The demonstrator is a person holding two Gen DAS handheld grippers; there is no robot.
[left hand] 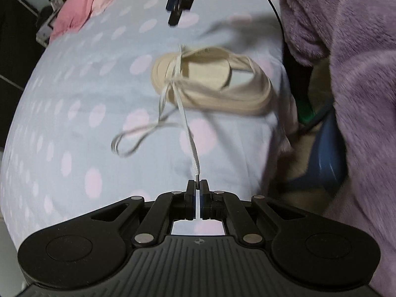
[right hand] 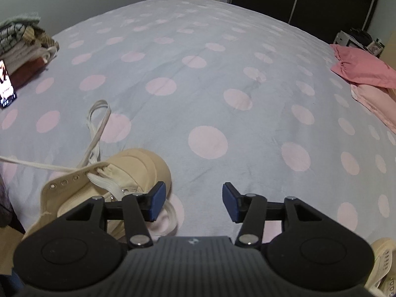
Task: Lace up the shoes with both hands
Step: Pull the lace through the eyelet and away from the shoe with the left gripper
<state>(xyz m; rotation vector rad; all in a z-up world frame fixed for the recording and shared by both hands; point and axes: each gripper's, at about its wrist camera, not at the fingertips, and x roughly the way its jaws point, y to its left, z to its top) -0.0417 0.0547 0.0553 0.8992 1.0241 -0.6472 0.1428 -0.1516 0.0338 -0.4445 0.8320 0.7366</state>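
Beige canvas shoe (left hand: 212,81) lies on the dotted bedspread (left hand: 74,99), blurred. Left gripper (left hand: 197,184) is clamped on the lace tip (left hand: 197,177), the lace (left hand: 184,113) taut to the eyelets. Right gripper (right hand: 190,203) is spread wide, holding nothing (its left finger hides part of the shoe). Second shoe (right hand: 382,259), cut off at the frame edge, seems unlaced.

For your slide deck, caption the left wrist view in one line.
Left gripper pinches the lace tip, pulling it taut from the beige shoe on the polka-dot bedspread.
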